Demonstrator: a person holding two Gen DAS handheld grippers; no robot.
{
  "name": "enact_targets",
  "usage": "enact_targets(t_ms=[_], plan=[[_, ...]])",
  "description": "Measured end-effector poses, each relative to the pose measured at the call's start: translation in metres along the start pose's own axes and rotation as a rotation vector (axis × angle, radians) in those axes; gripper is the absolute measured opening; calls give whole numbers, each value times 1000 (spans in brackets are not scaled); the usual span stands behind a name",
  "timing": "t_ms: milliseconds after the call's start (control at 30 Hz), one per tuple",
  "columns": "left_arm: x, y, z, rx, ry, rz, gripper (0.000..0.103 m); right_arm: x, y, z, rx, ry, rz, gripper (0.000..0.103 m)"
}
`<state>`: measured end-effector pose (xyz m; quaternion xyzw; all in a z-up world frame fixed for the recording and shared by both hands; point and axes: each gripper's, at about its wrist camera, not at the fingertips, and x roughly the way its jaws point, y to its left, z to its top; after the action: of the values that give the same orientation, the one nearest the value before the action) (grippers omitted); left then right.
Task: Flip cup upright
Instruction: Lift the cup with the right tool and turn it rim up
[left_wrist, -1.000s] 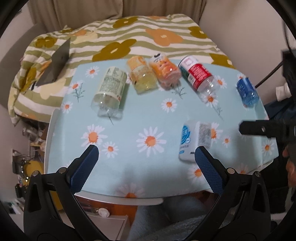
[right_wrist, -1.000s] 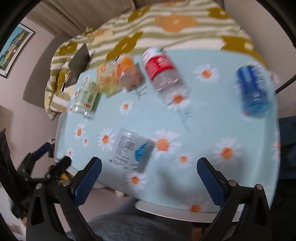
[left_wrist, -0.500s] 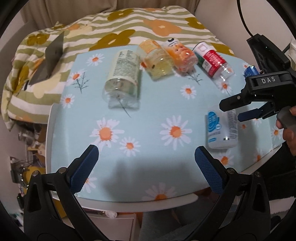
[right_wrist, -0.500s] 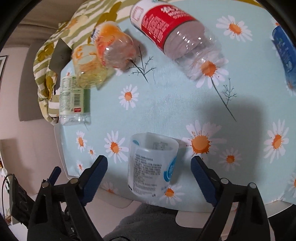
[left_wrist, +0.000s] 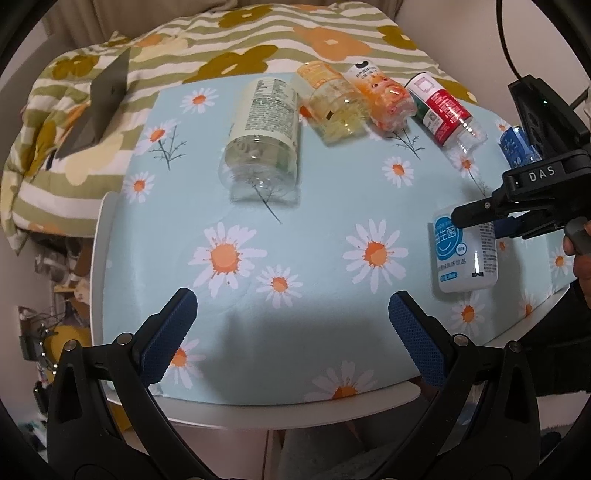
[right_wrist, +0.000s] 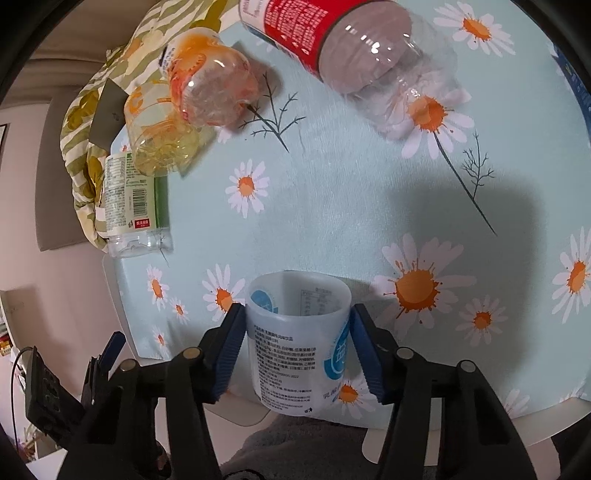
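Your right tongs (right_wrist: 297, 349) are clamped on the white cup (right_wrist: 298, 343), which lies on its side near the worktop's (left_wrist: 325, 302) front edge, while your left tongs (left_wrist: 291, 332) hang open, so the tipping upright is yet to do.

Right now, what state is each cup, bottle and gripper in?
white cup: on its side, open end facing away from the right wrist camera, pads on both sides.
right gripper: closed on the white cup.
left gripper: open, holding nothing.
green-label bottle: lying down.
yellow bottle: lying down.
orange bottle: lying down.
red-label bottle: lying down.
blue bottle: partly hidden.
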<state>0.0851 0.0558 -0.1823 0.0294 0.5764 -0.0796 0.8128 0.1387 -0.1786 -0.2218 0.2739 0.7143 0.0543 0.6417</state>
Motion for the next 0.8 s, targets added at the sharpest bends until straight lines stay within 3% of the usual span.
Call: enact_targets(t_ms=[233, 333, 467, 600, 800], plan=[[-17, 4, 1, -10, -33, 13, 103, -18, 6, -9, -22, -69, 32, 49], [-24, 5, 0, -18, -53, 16, 103, -37, 10, -19, -44, -161, 55, 49], [-30, 6, -3, -18, -75, 27, 103, -61, 20, -48, -122, -429, 27, 49], [-24, 10, -8, -35, -62, 77, 103, -52, 22, -75, -172, -671, -51, 49], [-24, 15, -15, -60, -68, 91, 103, -27, 31, -90, -316, -835, -179, 49]])
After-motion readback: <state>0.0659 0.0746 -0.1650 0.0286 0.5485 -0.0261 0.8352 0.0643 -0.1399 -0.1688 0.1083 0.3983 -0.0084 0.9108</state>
